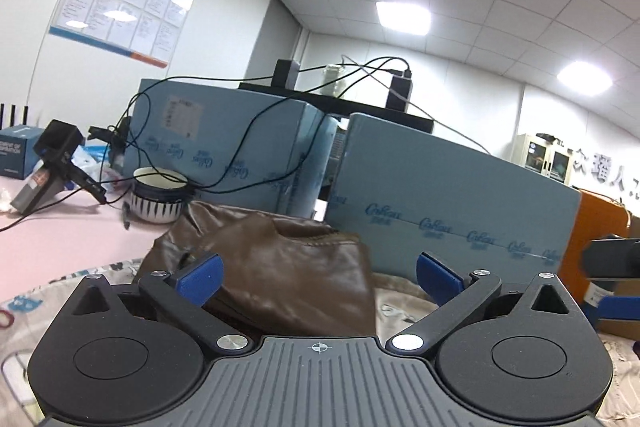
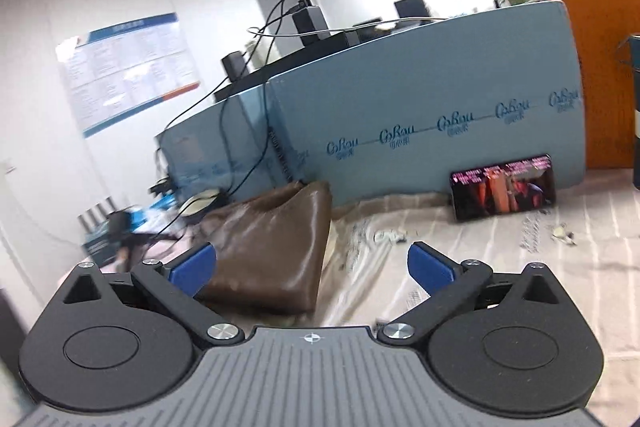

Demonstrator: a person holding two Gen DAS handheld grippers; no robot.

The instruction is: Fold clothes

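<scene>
Left tongs point(image 1: 320, 273): blue fingers spread wide, holding nothing. Right tongs point(image 2: 312, 261): likewise wide, nothing between them.

Brown leather-look garment point(image 1: 280, 267): folded in a bundle, frame centre in the left view, left of centre in the right view point(image 2: 272, 247), lying on a striped beige cloth point(image 2: 480, 239) over the table.

Blue foam boards point(image 2: 420, 99): upright behind the garment.

Phone point(image 2: 504, 191): lit screen, leaning on the boards, centre right.

Striped bowl point(image 1: 158, 199): middle left.

I noted the folded garment point(image 2: 272, 251) lay on the blanket point(image 2: 520, 267), before the foam boards point(image 2: 420, 99); phone point(image 2: 503, 190) leaned against them at right, bowl point(image 1: 158, 199) behind-left on the bench point(image 1: 72, 239).
</scene>
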